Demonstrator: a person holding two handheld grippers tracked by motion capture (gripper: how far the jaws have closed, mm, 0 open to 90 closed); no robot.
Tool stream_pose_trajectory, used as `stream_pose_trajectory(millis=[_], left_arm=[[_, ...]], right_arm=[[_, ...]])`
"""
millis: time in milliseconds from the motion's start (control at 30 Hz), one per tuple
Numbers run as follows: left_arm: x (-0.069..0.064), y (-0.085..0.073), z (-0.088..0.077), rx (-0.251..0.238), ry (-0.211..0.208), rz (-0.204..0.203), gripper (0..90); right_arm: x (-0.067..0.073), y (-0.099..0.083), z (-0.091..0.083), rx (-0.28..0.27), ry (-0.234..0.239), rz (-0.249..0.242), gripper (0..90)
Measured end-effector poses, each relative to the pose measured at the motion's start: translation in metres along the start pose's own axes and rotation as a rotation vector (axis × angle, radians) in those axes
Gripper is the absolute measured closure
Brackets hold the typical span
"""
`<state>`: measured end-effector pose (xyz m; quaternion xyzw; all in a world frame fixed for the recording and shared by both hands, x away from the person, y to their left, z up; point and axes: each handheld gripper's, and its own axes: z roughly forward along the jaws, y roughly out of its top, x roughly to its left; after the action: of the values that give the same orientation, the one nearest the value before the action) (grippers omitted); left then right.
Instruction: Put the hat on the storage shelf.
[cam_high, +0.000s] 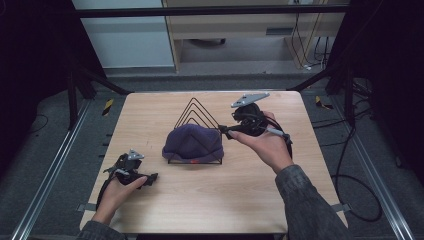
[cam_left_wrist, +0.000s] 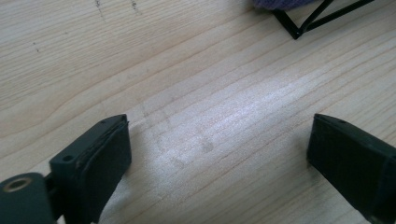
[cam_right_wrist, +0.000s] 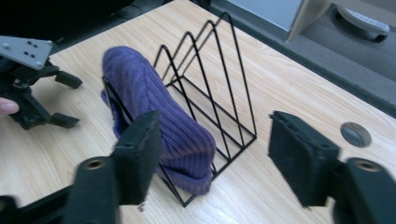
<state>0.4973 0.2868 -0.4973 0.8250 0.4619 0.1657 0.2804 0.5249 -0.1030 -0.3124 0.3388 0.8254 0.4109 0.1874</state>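
The purple knit hat (cam_high: 192, 141) sits at the centre of the high view, draped over the front wires of the black wire rack (cam_high: 196, 116), which stands on the worktop (cam_high: 235, 195). In the right gripper view the hat's long axis runs from the upper left of the frame down toward the lower centre, along the rack's front, with its folded end low by the rack's near corner. The right tongs (cam_right_wrist: 212, 156) are spread with nothing between them; in the high view they hover just right of the rack, pointing left at the hat. The left tongs (cam_left_wrist: 217, 154) are also spread wide and empty over bare wood; in the high view they rest at the lower left, apart from the hat. Judged from this layout, the hat has been placed on the rack and released, so the placing step appears complete. The next move likely calls for backing both tongs away without catching the wires.
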Motion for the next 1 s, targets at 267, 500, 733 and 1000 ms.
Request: stream_pose_trajectory(millis=[267, 500, 733, 1000], left_arm=[[0.0, -0.002, 0.001, -0.012, -0.008, 0.014, 0.0], [-0.001, -0.002, 0.001, -0.014, -0.004, 0.011, 0.0], [-0.002, -0.002, 0.001, -0.011, -0.004, 0.01, 0.0], [-0.003, -0.002, 0.001, -0.014, -0.005, 0.011, 0.0]], right_arm=[[-0.01, -0.026, -0.011, -0.007, -0.048, 0.049, 13.7], [-0.027, -0.055, -0.021, -0.01, -0.074, 0.101, 10.0], [-0.041, -0.083, -0.025, 0.006, -0.084, 0.152, 7.6], [-0.051, -0.114, -0.02, 0.046, -0.068, 0.198, 8.0]])
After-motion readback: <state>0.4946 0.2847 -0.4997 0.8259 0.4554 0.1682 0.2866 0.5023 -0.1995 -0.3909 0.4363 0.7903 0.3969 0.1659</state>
